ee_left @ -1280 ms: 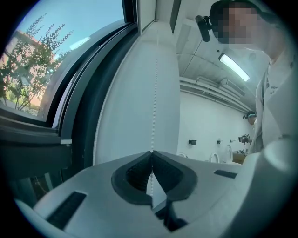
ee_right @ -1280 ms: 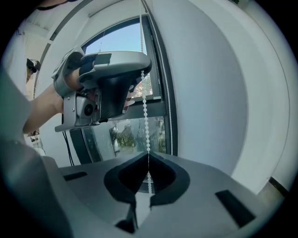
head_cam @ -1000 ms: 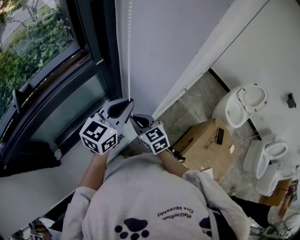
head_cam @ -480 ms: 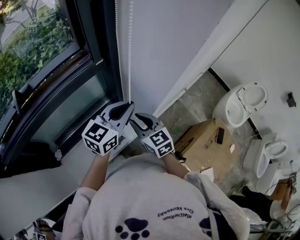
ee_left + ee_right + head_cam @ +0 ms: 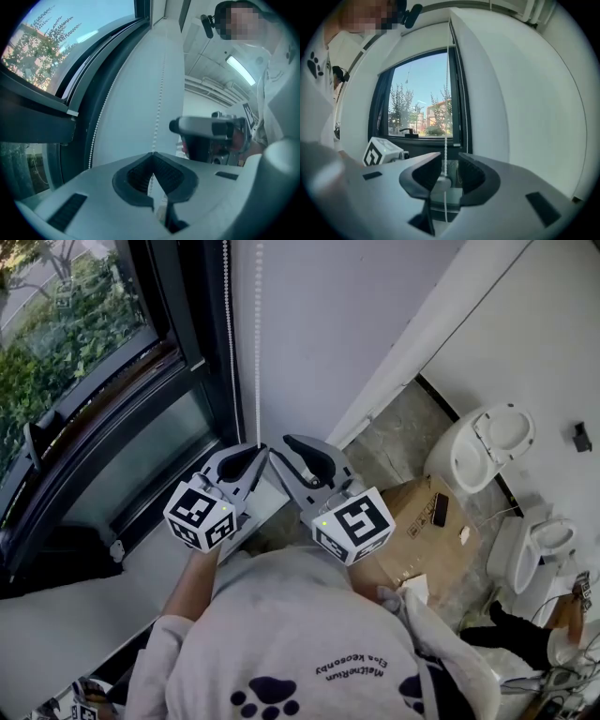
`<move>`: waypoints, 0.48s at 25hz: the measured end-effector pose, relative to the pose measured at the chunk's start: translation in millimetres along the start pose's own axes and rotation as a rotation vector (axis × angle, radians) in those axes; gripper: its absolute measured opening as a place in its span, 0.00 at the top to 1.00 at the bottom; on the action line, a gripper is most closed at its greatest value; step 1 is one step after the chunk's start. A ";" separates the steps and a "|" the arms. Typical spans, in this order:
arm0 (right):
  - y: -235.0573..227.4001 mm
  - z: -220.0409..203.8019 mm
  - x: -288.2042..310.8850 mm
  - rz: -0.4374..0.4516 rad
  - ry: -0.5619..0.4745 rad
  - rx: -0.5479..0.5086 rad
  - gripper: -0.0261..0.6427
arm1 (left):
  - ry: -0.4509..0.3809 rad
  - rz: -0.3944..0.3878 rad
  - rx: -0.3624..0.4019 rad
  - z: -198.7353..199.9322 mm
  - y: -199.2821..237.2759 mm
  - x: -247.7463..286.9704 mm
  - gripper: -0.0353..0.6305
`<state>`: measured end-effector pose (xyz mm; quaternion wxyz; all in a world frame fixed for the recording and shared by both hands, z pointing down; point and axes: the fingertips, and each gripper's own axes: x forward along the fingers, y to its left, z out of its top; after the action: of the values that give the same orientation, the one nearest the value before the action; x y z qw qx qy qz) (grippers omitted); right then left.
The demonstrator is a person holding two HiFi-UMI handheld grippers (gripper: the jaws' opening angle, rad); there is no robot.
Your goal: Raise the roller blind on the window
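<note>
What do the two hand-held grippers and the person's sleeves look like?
The left hand-held gripper and right hand-held gripper match: pale grey curved shells, dark ribbed pads, a white cube with black square markers and a green light. The sleeves are light grey.

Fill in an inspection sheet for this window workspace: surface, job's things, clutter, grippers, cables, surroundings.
surface: pale window sill below the glass.
job's things: bead chain hangs beside the window; the blind itself cannot be made out.
clutter: cardboard box and white toilets on the floor.
grippers: left gripper shut on the bead chain; right gripper jaws have just been opening, chain between them, not pressed.
cables: nothing seen.
surroundings: white wall; trees outside.
</note>
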<state>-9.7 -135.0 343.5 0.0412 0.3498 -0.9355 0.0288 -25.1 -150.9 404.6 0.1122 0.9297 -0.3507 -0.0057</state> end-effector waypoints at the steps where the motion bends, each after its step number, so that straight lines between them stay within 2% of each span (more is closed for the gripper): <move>1: 1.6 13.6 2.4 0.005 -0.020 -0.014 0.79 | -0.001 -0.002 0.001 0.1 -0.6 -0.1 0.93; 6: 6.3 62.1 21.1 0.040 -0.087 -0.053 0.80 | -0.005 -0.007 0.002 -1.5 -3.2 0.2 0.93; 10: 6.8 81.1 33.0 0.044 -0.114 -0.055 0.86 | -0.009 -0.013 0.000 -1.5 -6.9 1.3 0.93; 12: 8.7 83.9 35.7 0.045 -0.112 -0.055 0.93 | -0.013 -0.014 -0.001 -1.2 -7.6 1.3 0.93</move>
<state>-47.0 -158.7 263.3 -0.0023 0.3287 -0.9443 -0.0156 -19.1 -145.9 404.3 0.1102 0.9320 -0.3451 -0.0127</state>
